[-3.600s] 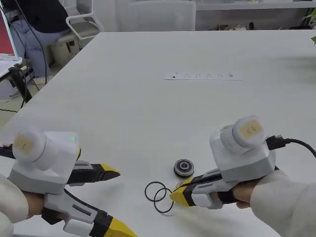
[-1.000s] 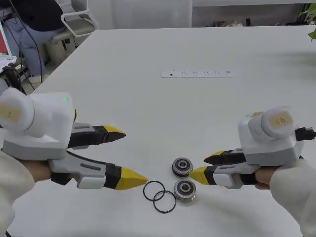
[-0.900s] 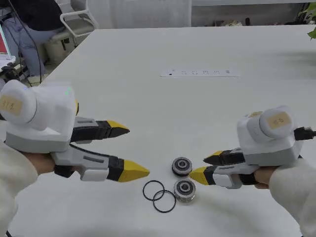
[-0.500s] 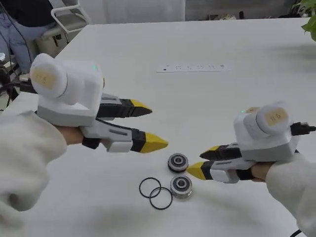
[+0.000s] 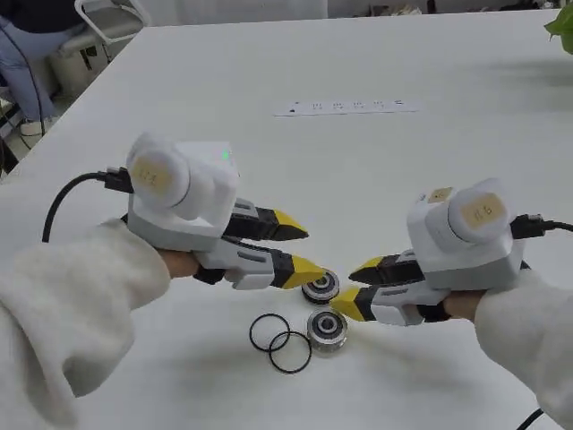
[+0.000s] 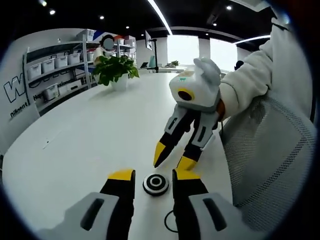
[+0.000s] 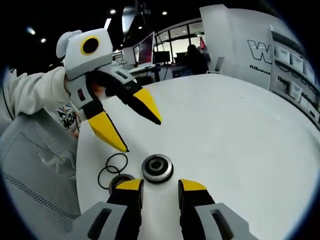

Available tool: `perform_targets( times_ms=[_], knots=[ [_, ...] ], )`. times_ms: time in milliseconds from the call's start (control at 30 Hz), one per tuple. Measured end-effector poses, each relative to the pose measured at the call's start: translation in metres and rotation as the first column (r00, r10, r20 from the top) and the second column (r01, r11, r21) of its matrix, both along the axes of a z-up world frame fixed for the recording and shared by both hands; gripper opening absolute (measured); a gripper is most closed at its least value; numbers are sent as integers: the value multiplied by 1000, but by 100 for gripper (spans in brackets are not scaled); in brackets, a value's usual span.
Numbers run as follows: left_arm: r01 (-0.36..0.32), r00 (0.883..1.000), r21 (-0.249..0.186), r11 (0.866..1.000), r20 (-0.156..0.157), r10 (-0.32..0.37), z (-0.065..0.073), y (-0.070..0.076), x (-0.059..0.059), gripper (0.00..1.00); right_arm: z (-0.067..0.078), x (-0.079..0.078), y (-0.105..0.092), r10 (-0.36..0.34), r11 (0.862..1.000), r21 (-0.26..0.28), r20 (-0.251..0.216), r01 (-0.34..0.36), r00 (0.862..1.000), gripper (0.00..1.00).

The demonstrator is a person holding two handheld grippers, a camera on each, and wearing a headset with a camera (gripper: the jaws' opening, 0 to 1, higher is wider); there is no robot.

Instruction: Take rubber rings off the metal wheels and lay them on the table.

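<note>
Two small metal wheels lie on the white table. The far wheel sits between the two grippers' tips. The near wheel lies beside two loose black rubber rings. My left gripper is open, its lower jaw tip just over the far wheel. My right gripper is open too, pointing at the same wheel from the other side. Nothing is held by either.
A flat white socket strip is set in the table farther back. An office chair stands past the far left corner. A potted plant stands on the table's far end. A black cable trails from the left gripper.
A second wheel has been laid beside the rings. Since then both grippers have closed in on the far wheel, the left one moving right and down; the camera has shifted too.
</note>
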State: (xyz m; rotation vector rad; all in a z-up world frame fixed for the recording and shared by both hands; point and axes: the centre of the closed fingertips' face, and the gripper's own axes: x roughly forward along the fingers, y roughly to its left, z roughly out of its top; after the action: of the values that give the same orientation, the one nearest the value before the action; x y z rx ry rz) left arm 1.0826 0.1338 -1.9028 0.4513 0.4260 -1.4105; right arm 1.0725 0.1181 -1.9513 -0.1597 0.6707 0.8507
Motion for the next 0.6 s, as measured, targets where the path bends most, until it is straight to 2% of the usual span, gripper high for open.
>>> perform_targets(
  times_ms=[233, 333, 467, 600],
  knots=[
    [-18, 1000, 22, 1000, -12, 18, -16, -3, 7, 21, -3, 2, 0, 11, 1000, -10, 5, -11, 1000, 27],
    [-5, 1000, 37, 999, -9, 5, -22, -4, 5, 18, -3, 2, 1, 19, 1000, -7, 11, -19, 1000, 26],
    [-5, 999, 42, 999, -40, 7, -30, -7, 2, 16, -5, 2, 3, 34, 999, -6, 14, -34, 999, 27],
    [-1, 999, 58, 998, -35, 3, -36, -7, 1, 14, -7, -3, 6, 65, 998, -28, 20, -64, 998, 30]
  ],
)
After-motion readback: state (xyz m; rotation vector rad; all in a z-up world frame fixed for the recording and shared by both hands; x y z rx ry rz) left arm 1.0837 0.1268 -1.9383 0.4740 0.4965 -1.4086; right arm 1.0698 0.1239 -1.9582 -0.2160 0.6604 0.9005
